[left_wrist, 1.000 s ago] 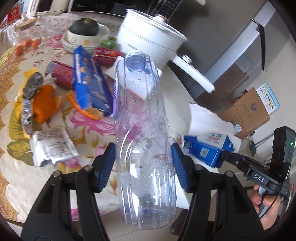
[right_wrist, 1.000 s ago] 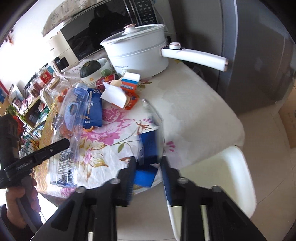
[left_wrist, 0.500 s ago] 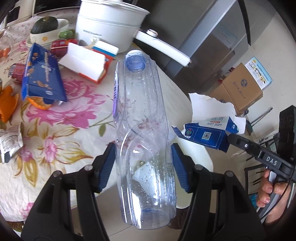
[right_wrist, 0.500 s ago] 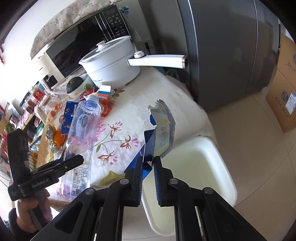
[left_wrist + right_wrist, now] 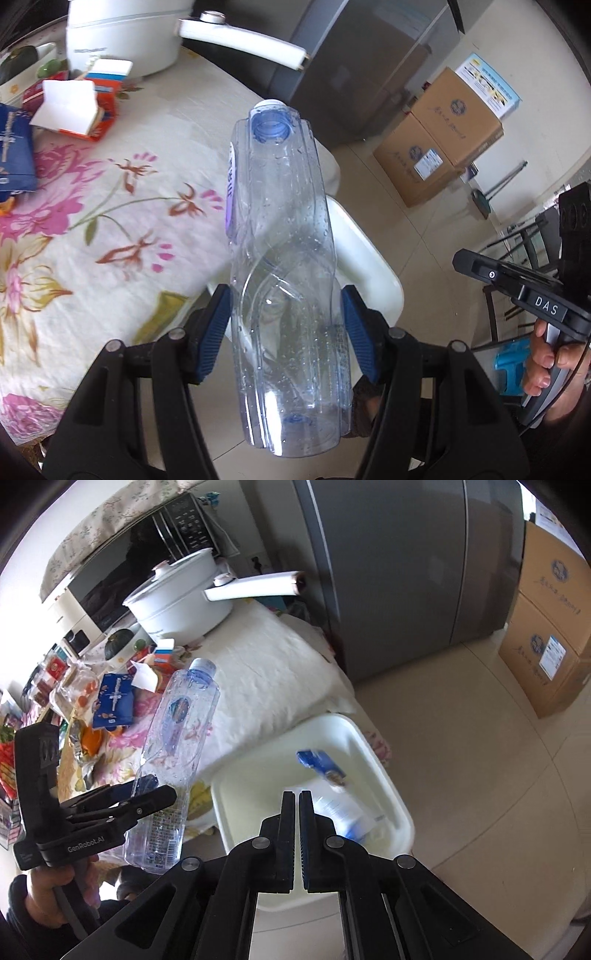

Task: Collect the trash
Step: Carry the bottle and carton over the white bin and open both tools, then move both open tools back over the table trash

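A clear plastic bottle (image 5: 284, 240) with a blue neck is clamped low on its body between the blue pads (image 5: 216, 332) of my left gripper (image 5: 285, 295). It hangs at the table's edge, over the near rim of a white bin (image 5: 373, 273). In the right wrist view the same bottle (image 5: 181, 731) rises from the left gripper (image 5: 155, 794). My right gripper (image 5: 296, 797) hovers above the bin (image 5: 388, 775), jaws closing to shut with nothing between them. A blurred blue carton (image 5: 321, 764) and white paper (image 5: 343, 812) are inside the bin. A hand holds the right gripper (image 5: 480, 266).
The floral-clothed table (image 5: 110, 240) carries a white pot with a long handle (image 5: 177, 598), an opened red-and-white carton (image 5: 74, 107), a blue packet (image 5: 114, 701) and other wrappers. A grey fridge (image 5: 388, 572) stands behind. Cardboard boxes (image 5: 443, 147) sit on the tiled floor.
Both hands swung from over the table to the bin. The right gripper let go of the blue carton, which now lies in the bin, and closed. The left keeps its hold on the bottle.
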{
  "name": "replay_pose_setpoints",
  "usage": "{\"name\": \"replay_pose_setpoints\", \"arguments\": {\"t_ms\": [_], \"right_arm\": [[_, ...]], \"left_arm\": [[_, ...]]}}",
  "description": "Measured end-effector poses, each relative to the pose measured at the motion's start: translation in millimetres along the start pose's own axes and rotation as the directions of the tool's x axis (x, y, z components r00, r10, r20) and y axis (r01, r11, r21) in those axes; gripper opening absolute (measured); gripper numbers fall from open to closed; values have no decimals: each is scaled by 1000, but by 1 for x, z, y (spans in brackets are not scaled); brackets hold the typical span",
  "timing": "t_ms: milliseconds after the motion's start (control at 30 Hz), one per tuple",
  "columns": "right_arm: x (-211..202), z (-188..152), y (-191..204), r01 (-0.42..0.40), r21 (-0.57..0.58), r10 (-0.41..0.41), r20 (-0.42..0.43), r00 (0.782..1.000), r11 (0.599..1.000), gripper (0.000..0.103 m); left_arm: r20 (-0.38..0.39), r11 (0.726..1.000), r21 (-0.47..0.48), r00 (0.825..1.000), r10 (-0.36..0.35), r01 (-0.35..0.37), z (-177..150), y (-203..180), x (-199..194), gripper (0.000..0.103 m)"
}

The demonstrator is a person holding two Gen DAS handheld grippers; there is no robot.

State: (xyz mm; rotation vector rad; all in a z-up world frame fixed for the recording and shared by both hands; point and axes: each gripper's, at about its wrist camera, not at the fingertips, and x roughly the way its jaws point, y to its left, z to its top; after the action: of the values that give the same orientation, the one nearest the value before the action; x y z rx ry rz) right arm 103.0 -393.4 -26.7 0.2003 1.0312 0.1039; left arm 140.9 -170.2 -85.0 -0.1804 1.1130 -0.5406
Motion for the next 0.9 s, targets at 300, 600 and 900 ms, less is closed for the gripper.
{"name": "replay_pose_setpoints", "arguments": {"t_ms": [300,600,900], "right_arm": [[4,-14,-31,35,37,-32,-55,998,999,5],[8,-21,-50,66,66,-59,-95,994,996,5],[4,-20,-54,91,94,-83,-87,993,991,53]], "left_arm": [[-113,998,57,994,-14,20,-7,-28,37,62],[-199,998,59,980,-11,24,-9,-35,59,63],[-146,996,63,987,67,-59,-3,-29,49,85]]}}
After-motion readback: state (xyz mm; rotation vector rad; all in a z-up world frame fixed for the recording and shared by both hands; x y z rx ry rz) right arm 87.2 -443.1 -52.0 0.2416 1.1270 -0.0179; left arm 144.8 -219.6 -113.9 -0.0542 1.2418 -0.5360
